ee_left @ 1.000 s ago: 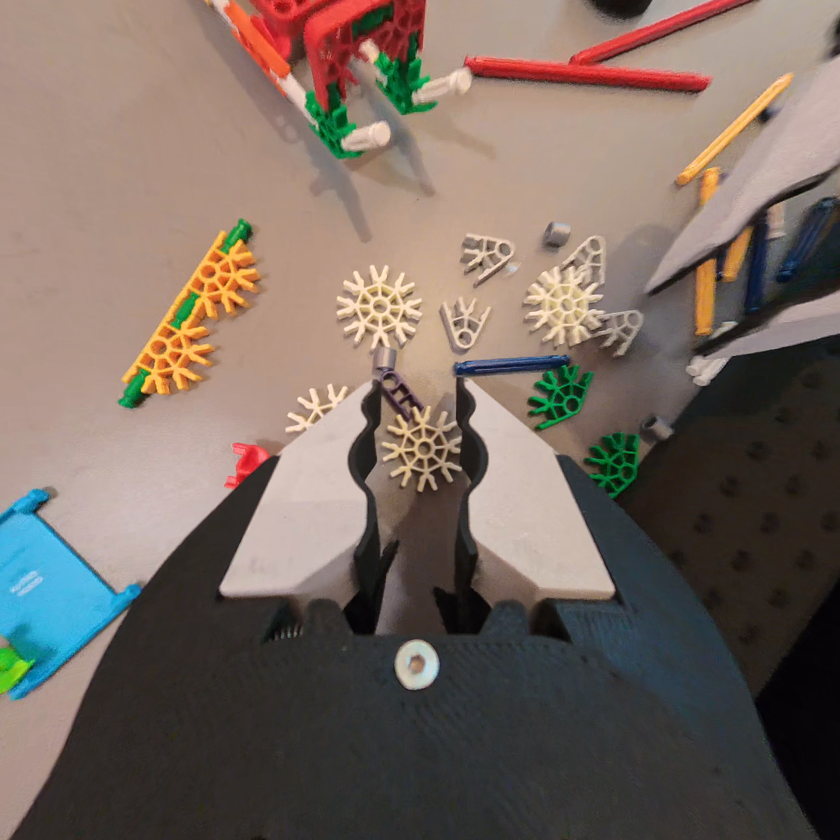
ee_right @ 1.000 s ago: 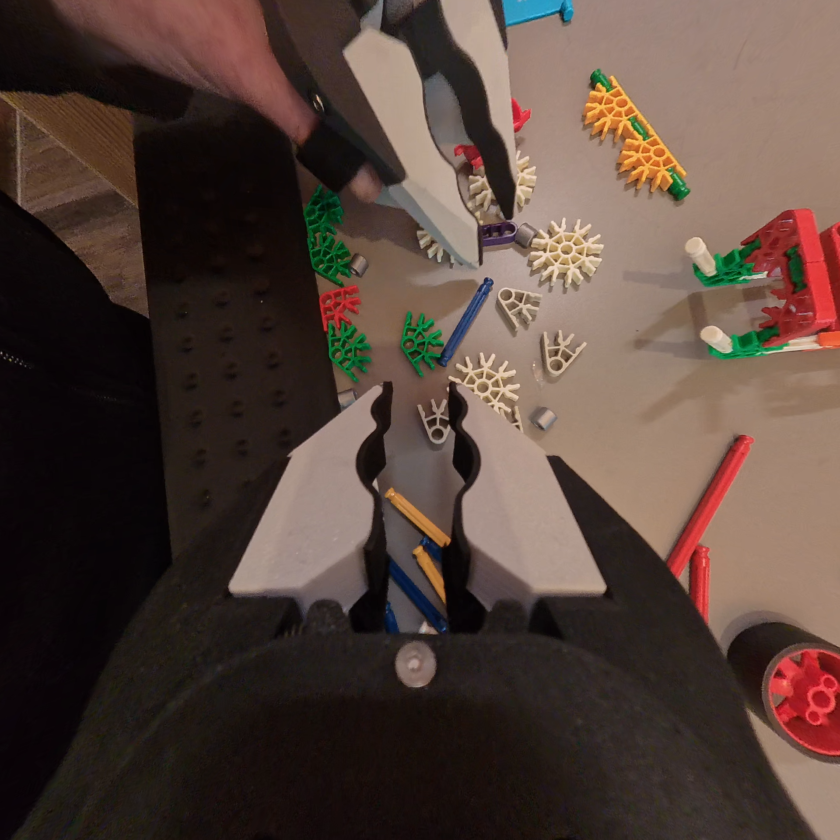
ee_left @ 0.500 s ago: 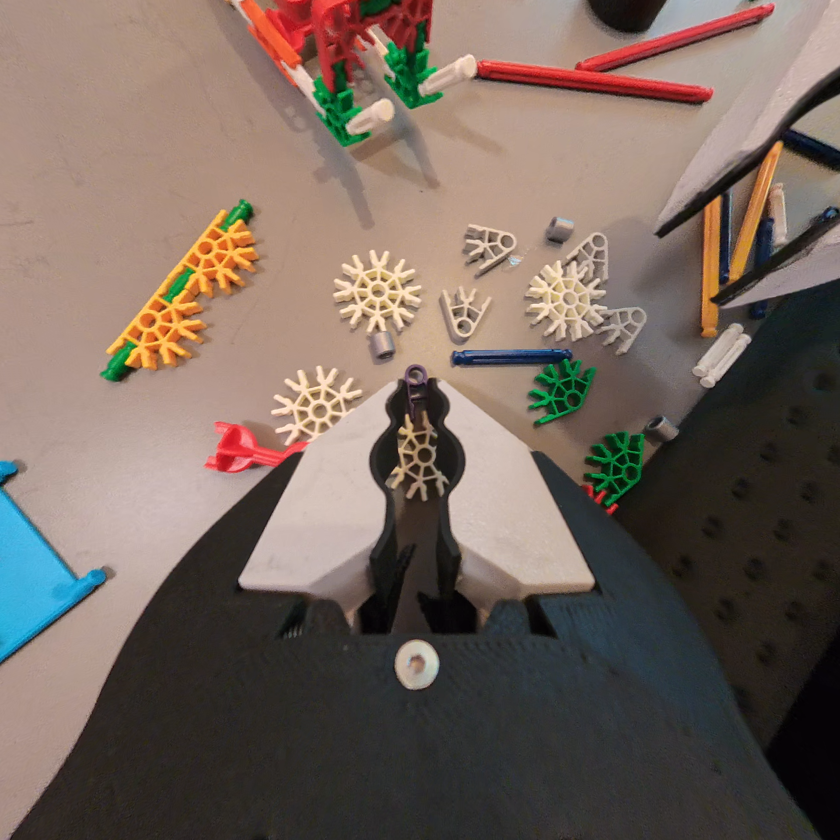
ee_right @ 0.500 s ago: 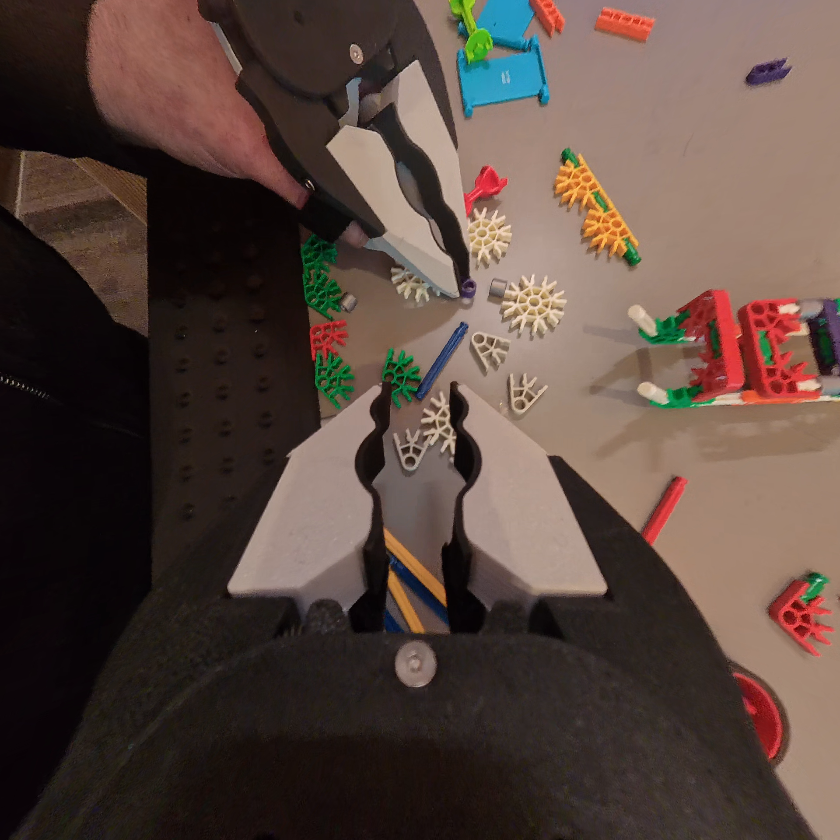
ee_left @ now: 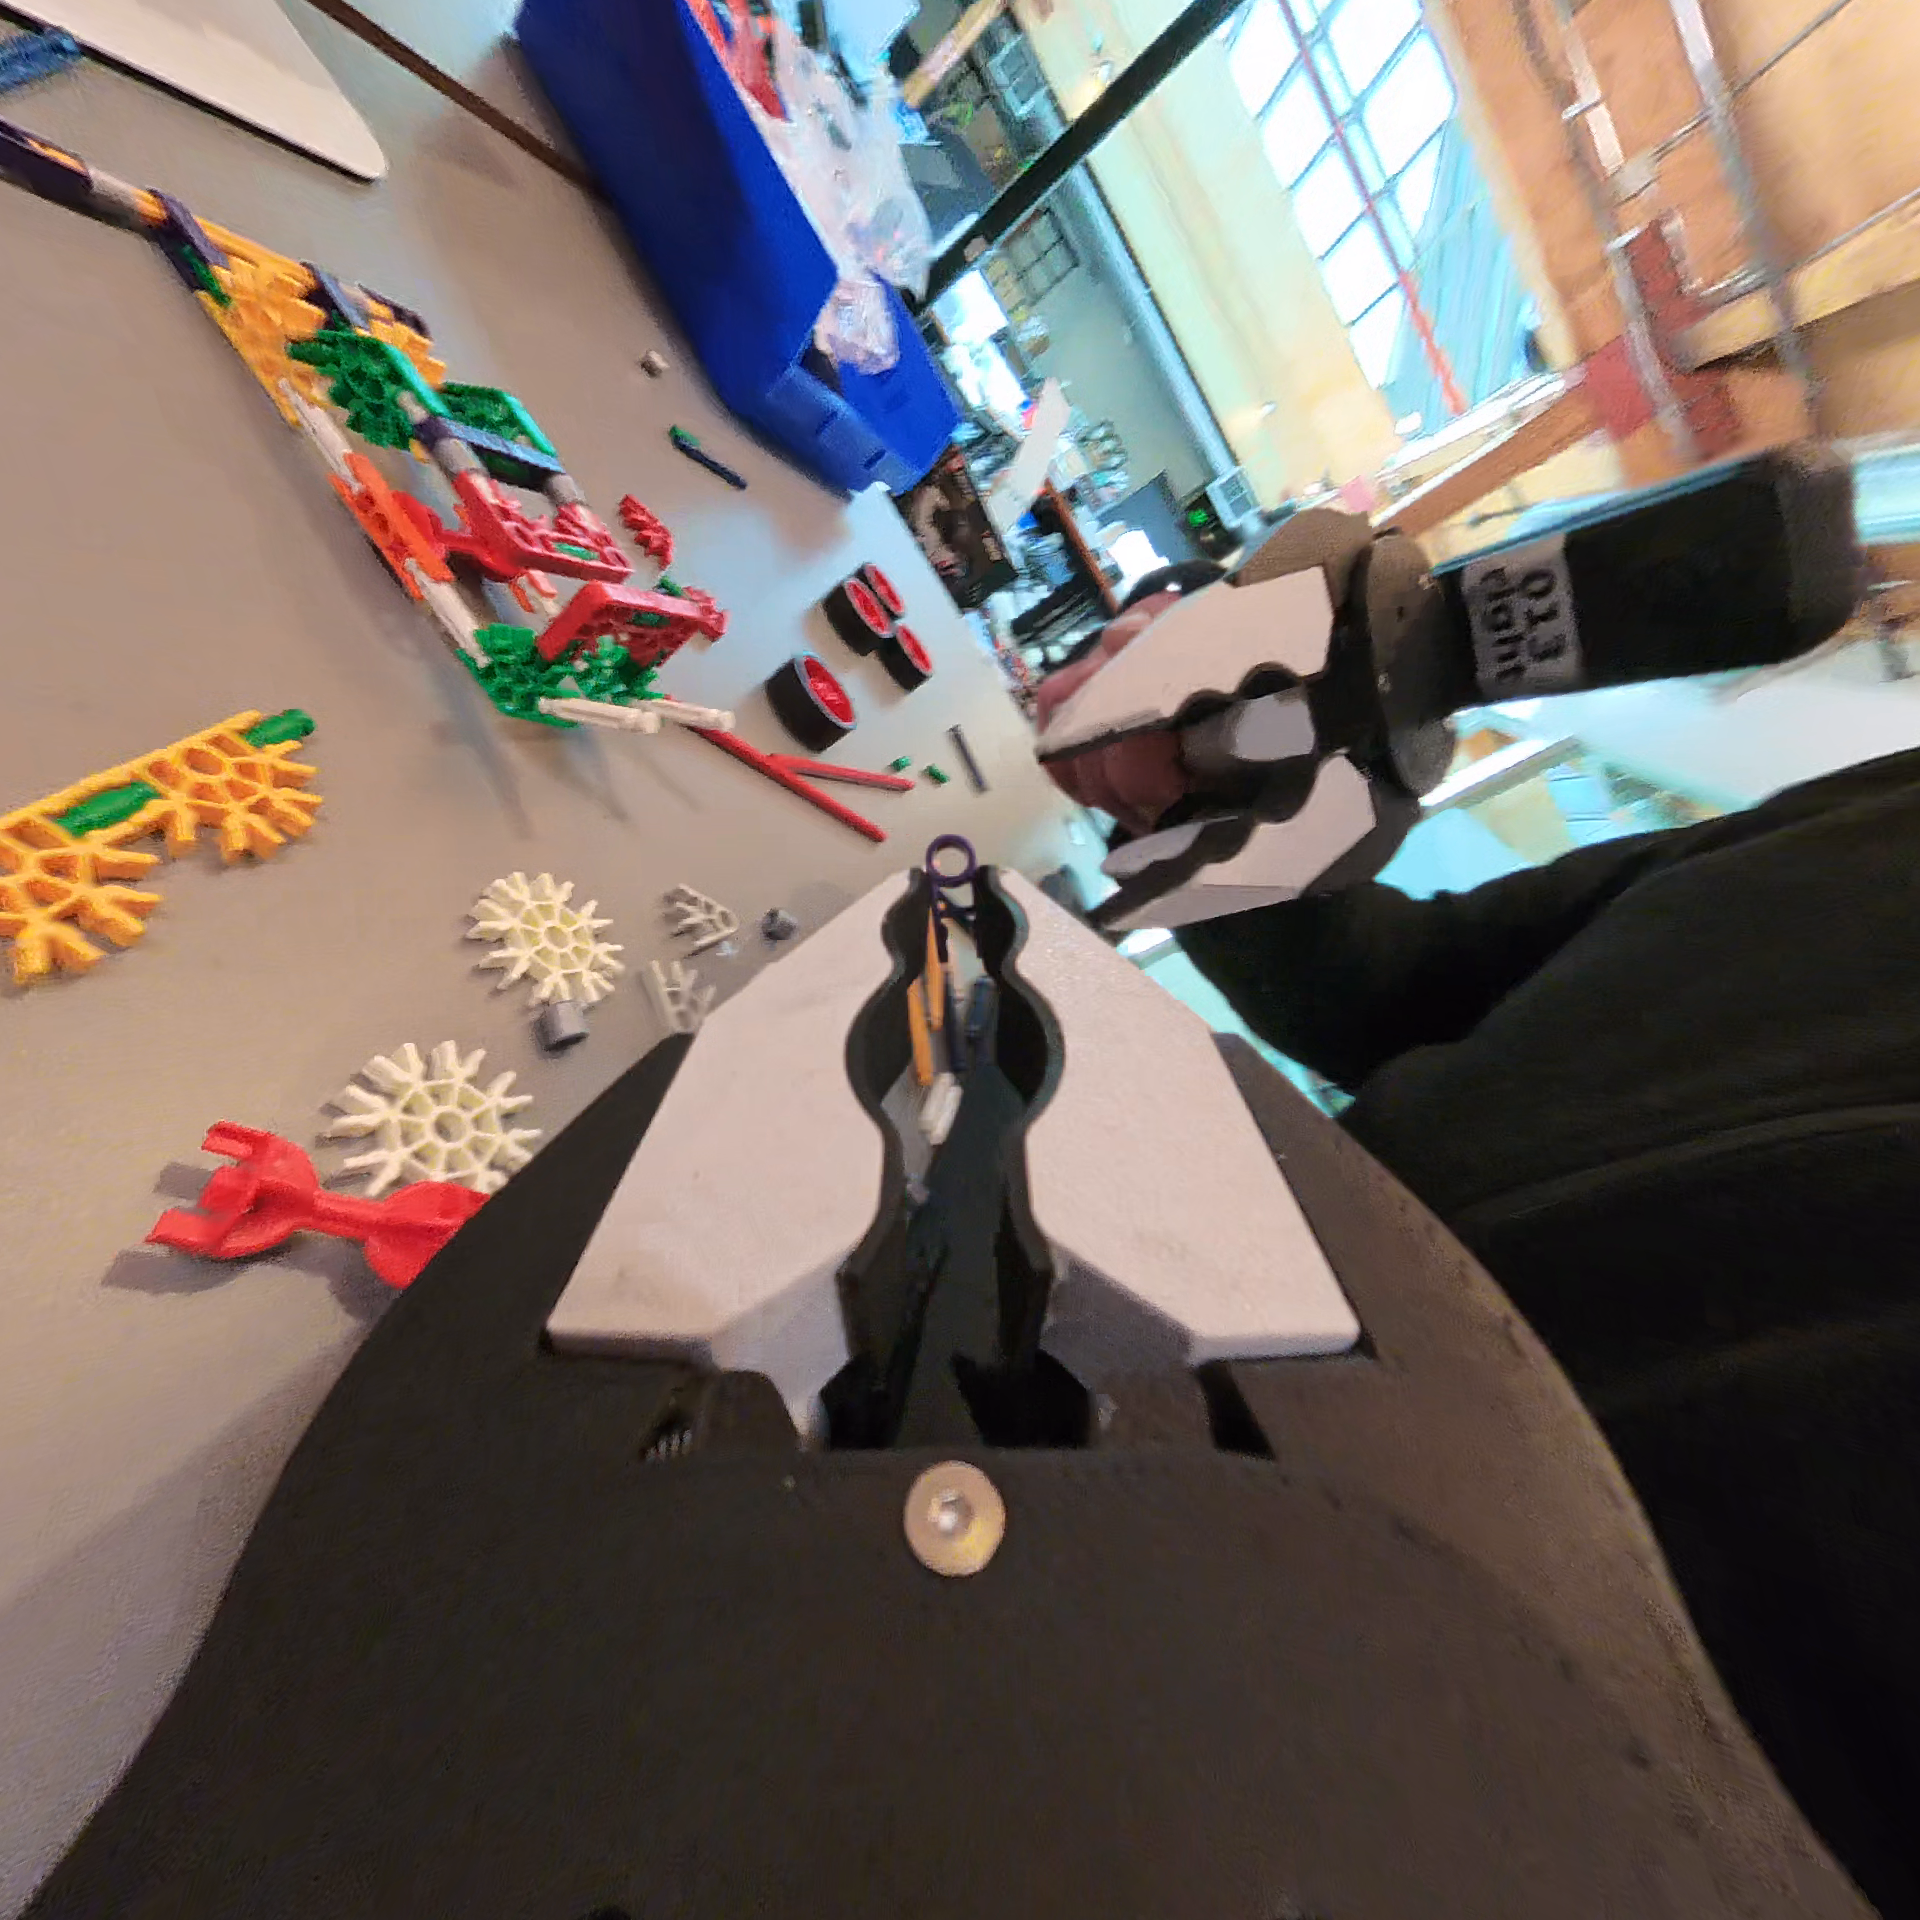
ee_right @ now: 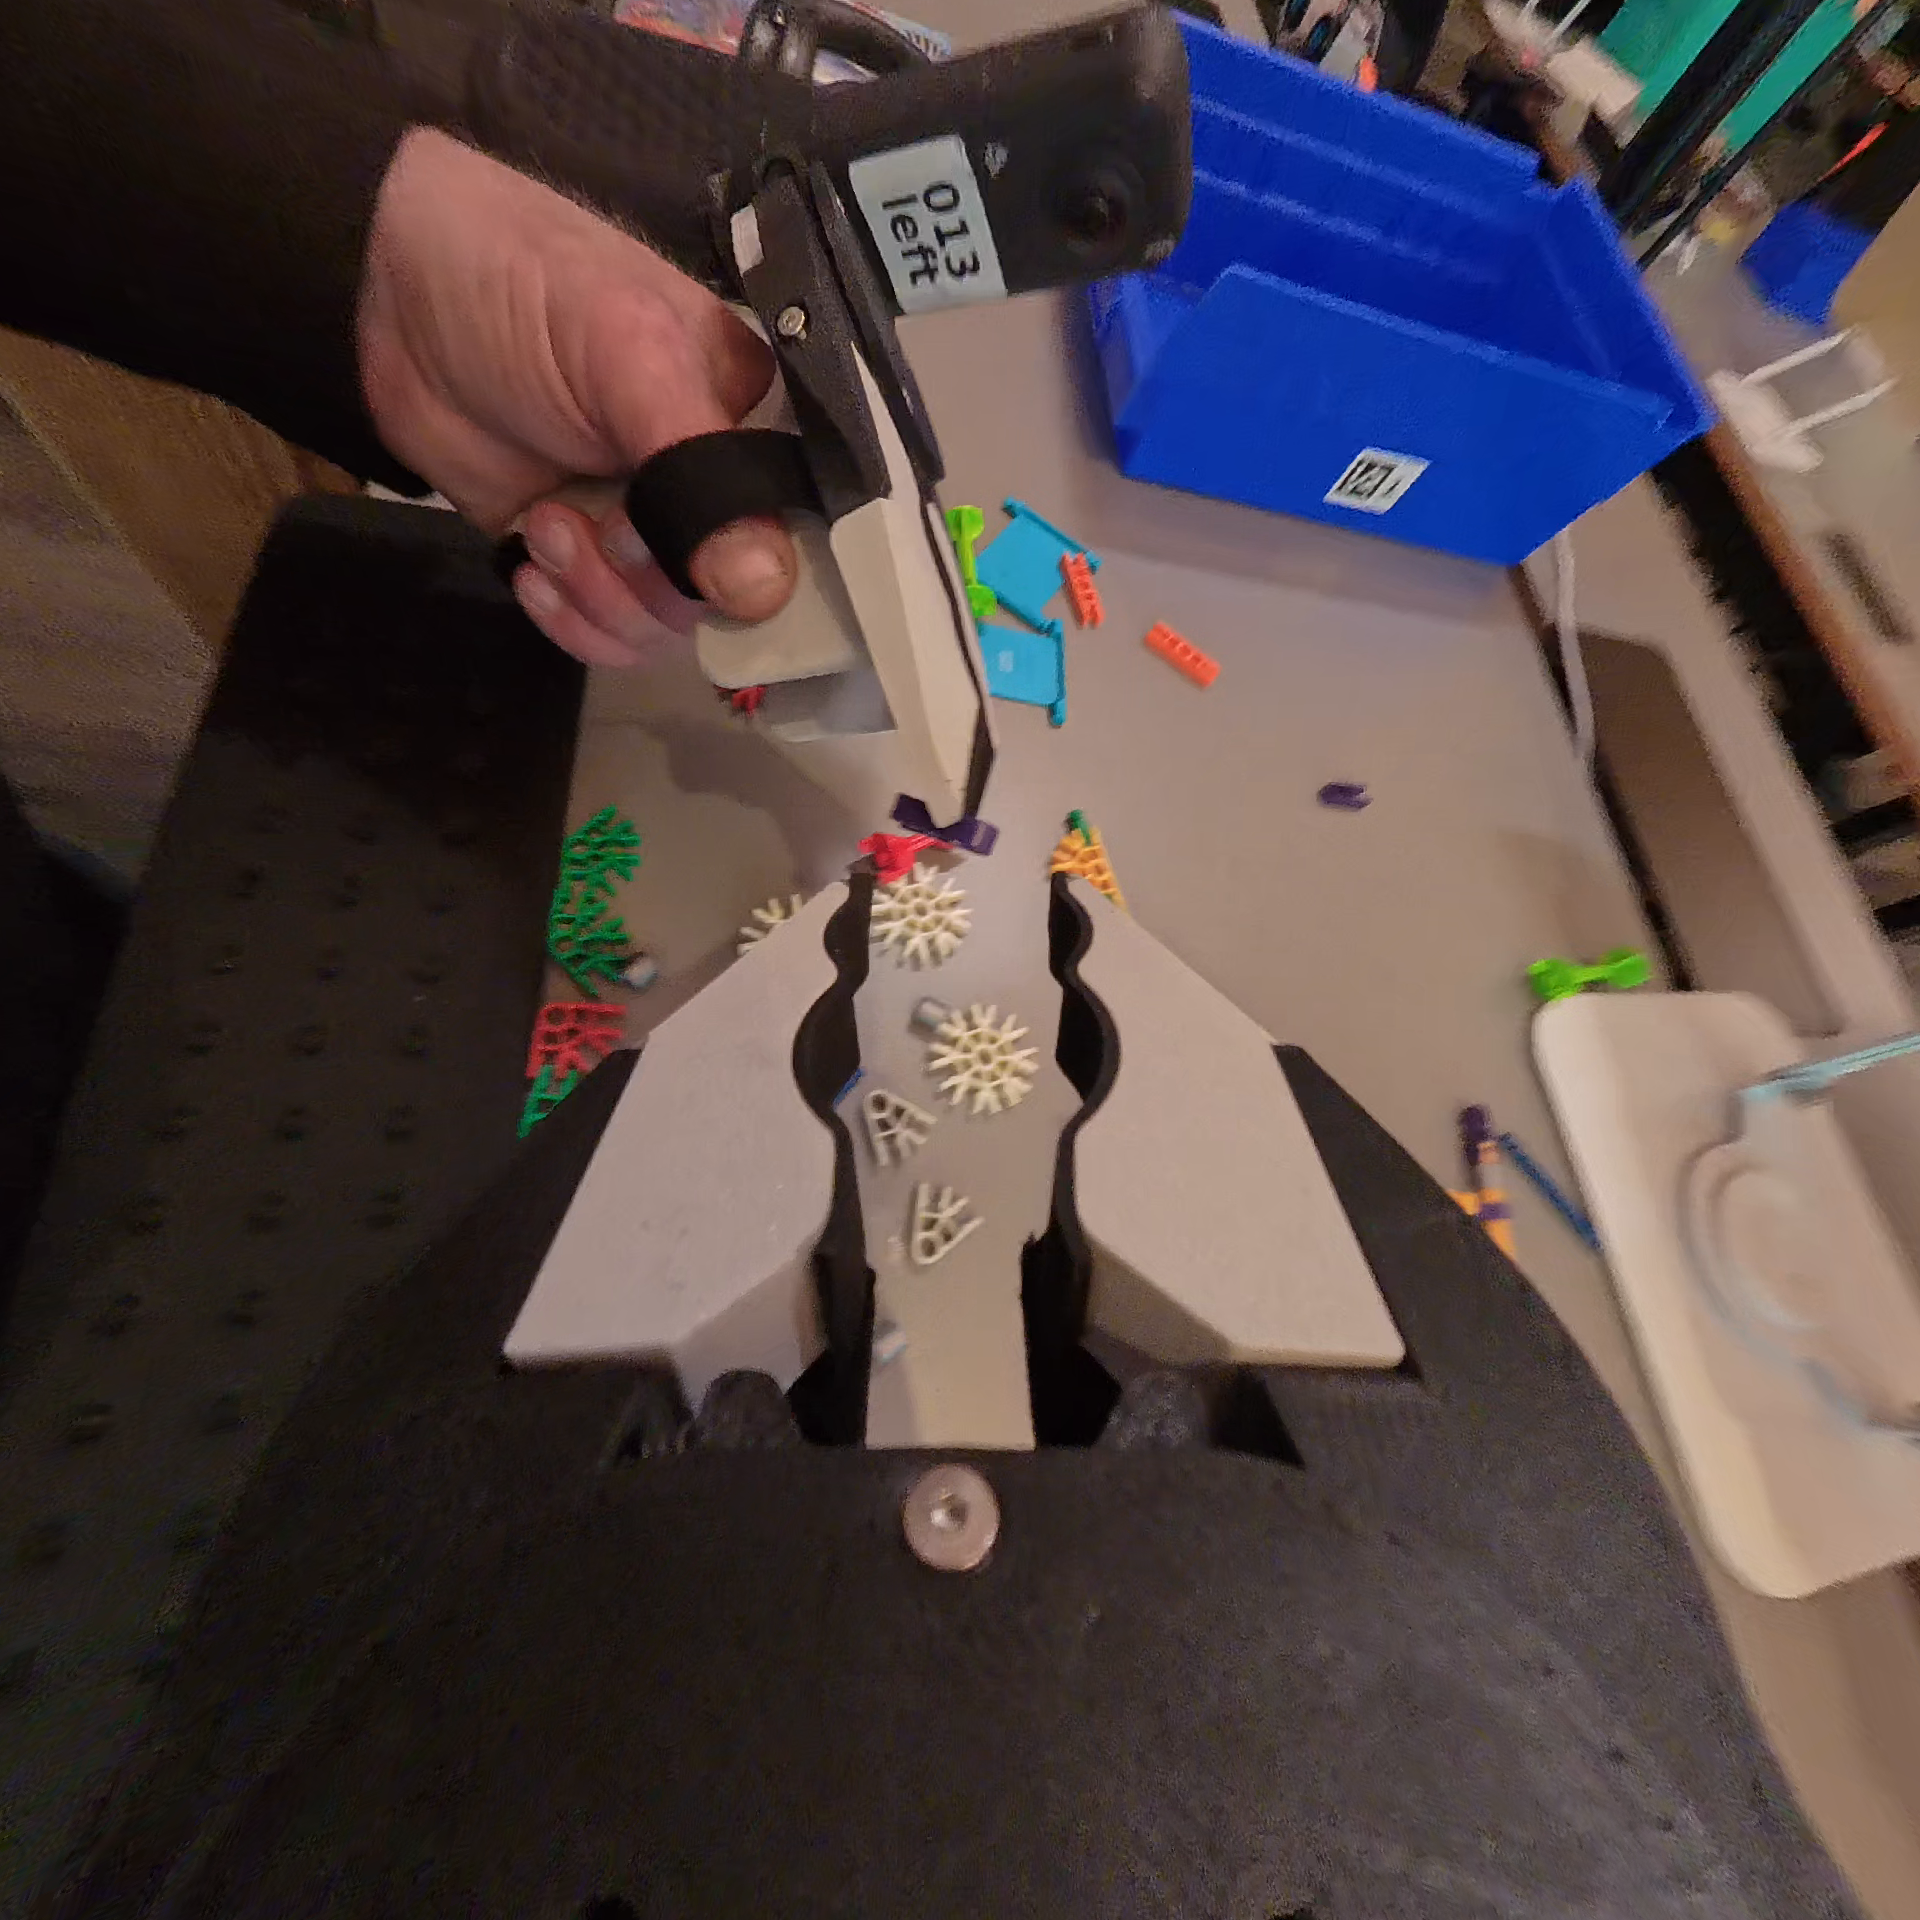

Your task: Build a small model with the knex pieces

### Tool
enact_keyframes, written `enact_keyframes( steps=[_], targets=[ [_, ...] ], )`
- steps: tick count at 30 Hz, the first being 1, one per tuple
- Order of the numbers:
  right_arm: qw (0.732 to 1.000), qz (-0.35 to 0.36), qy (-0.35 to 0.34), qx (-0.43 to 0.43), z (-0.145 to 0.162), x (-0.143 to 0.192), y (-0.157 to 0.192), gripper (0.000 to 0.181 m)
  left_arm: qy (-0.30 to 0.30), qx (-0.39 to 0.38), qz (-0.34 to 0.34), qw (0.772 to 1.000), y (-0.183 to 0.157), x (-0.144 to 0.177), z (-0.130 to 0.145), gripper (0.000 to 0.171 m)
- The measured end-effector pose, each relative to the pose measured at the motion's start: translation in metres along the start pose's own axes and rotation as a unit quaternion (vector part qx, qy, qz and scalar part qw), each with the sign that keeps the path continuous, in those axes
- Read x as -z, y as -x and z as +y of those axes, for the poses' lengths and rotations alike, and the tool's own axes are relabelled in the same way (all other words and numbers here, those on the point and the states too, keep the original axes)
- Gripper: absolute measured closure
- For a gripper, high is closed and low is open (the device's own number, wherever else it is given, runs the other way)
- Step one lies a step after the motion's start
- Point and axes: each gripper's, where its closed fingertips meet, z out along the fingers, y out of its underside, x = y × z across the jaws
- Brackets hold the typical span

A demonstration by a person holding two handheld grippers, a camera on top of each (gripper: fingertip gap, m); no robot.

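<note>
Gripping purple connector lengthwise, ring forward | left tongs closed; right tongs parted

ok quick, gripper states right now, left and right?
Left gripper: closed on a small purple connector, lifted off the table.
Right gripper: open, holding nothing, over the white snowflake connectors.

Connector between fingers (perhaps clamped)

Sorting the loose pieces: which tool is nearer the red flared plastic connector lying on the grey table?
Left. The left tool, shut on a small purple plastic connector, hangs just above the red flared plastic connector; the open right tool sits farther back.
</note>
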Motion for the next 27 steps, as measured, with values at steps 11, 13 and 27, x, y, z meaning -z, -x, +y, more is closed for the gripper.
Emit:
enact_keyframes(
  steps=[11, 13, 27],
  targets=[
    [0.985, -0.048, 0.016, 0.166, -0.018, -0.018, 0.012, 0.167, 0.036, 0.082, 0.133, 0.987, -0.032, 0.008, 0.0, 0.165],
    [0.984, -0.061, 0.021, 0.163, -0.016, -0.02, 0.016, 0.175, 0.048, 0.082, 0.136, 0.986, -0.032, 0.006, 0.004, 0.165],
    [0.976, -0.122, 0.144, -0.11, 0.044, -0.029, -0.081, 0.178, 0.189, -0.237, -0.189, 0.934, 0.082, 0.008, -0.039, 0.131]
  ],
)
